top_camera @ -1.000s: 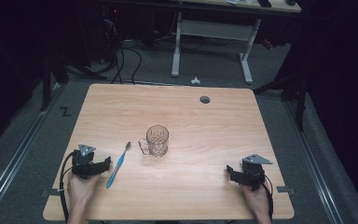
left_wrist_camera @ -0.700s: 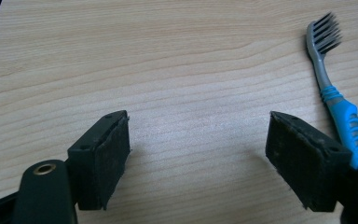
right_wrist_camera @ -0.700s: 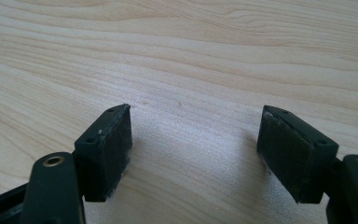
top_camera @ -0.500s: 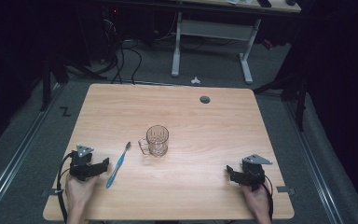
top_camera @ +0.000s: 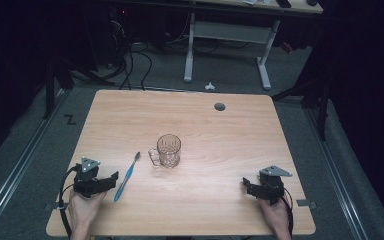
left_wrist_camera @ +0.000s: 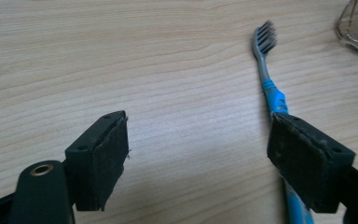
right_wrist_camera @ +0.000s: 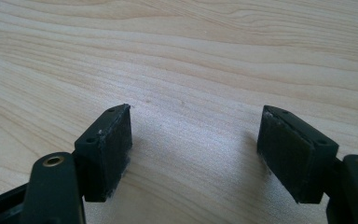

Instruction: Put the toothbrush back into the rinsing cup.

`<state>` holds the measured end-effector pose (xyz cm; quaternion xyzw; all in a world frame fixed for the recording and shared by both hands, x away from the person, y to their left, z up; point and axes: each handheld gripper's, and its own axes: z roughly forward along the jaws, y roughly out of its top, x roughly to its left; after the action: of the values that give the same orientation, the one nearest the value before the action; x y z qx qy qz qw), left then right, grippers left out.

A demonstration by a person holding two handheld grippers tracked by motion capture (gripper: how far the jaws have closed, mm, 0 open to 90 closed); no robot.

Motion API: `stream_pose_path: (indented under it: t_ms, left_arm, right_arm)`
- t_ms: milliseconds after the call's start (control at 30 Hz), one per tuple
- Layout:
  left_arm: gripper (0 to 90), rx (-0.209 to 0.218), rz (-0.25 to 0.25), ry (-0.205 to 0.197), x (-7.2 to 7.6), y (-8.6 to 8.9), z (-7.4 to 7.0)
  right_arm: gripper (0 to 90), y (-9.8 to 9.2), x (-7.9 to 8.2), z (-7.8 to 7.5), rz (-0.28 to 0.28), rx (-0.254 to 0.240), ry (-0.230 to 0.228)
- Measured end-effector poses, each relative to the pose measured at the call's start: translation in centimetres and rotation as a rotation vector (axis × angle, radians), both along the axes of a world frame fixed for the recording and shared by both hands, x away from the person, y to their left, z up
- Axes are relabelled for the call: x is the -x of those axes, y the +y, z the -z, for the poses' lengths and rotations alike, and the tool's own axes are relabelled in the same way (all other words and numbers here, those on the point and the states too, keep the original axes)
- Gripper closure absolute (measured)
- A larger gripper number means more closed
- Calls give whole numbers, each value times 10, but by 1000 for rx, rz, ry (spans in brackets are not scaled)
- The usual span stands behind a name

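Wood-grain table (top_camera: 220, 135): since a second ago the left gripper (top_camera: 111, 179) has edged toward the blue toothbrush (top_camera: 127, 176), suggesting a pickup is starting; a ribbed glass mug (top_camera: 168, 150) stands centre, right gripper (top_camera: 246, 186) idle. Left gripper view: jaws released, toothbrush (left_wrist_camera: 271, 91) passing under one jaw. Right gripper view: jaws released over bare wood.

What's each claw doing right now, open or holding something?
Left claw: open, empty; the toothbrush lies on the table by its right jaw, not between the jaws.
Right claw: open, empty, over bare table.
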<state>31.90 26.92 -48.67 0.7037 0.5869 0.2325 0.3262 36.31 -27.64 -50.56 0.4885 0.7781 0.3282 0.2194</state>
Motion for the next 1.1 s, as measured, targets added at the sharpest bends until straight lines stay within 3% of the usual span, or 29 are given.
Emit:
stream_pose_path:
  t_ms: [633, 867, 967, 1100]
  left_arm:
    - [259, -35, 99, 26, 11, -27, -20]
    - [302, -79, 133, 51, 6, -39, -27]
    - [333, -75, 145, 81, 1, -43, -30]
    - [348, -89, 158, 84, -3, -50, -34]
  right_arm:
    - [264, 0, 0, 0, -3, -1, 0]
    - [264, 0, 0, 0, -4, 0, -1]
    - [264, 0, 0, 0, -3, 0, -1]
    - [265, 0, 0, 0, -4, 0, -1]
